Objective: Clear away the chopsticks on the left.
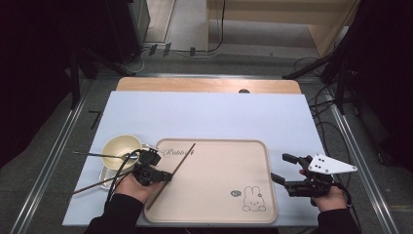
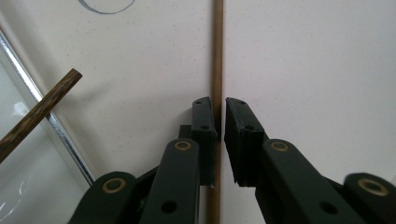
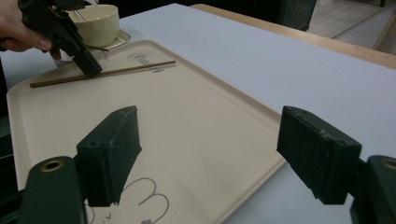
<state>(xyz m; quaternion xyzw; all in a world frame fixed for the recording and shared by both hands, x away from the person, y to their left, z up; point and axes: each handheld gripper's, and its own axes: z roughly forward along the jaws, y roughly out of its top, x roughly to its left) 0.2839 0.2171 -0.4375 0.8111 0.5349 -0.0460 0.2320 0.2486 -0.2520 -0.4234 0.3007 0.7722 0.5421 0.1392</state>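
Left tongs astride chopstick, tray

We see a dark wooden chopstick on a matt, smooth plastic tray, beside a glossy bowl.

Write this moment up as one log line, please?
left gripper: jaws astride chopstick on tray, slightly apart | right gripper: open, empty

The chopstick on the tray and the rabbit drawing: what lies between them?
Nothing: in the high view, bare beige tray stretches from the chopstick to the rabbit drawing. The right gripper view shows the same.
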